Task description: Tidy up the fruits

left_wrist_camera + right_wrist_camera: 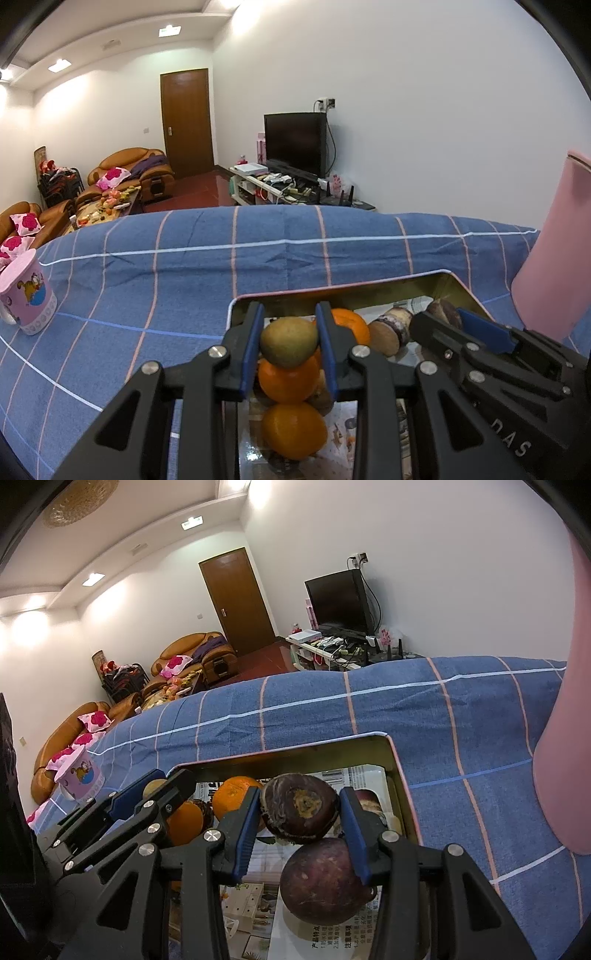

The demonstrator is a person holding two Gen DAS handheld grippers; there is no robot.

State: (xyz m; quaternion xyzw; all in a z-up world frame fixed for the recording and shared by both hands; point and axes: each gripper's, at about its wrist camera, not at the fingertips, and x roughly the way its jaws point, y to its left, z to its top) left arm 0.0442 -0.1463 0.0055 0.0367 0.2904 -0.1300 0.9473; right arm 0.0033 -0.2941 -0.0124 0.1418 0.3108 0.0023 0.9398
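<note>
My left gripper (289, 341) is shut on a green-brown fruit (289, 341) and holds it over a gold metal tray (458, 286) lined with printed paper. Two oranges (288, 378) lie below it, a third orange (351, 325) behind. My right gripper (300, 808) is shut on a dark purple passion fruit (300, 808) over the same tray (391, 753). Another purple fruit (325, 880) lies under it. Oranges (232, 794) lie at the tray's left. The left gripper (140, 805) shows at the left of the right wrist view, the right gripper (480, 332) at the right of the left wrist view.
The tray sits on a blue checked cloth (221, 266). A pink cartoon cup (27, 295) stands at the far left, also in the right wrist view (79, 775). A tall pink object (554, 251) stands right of the tray. Sofas, a door and a television lie beyond.
</note>
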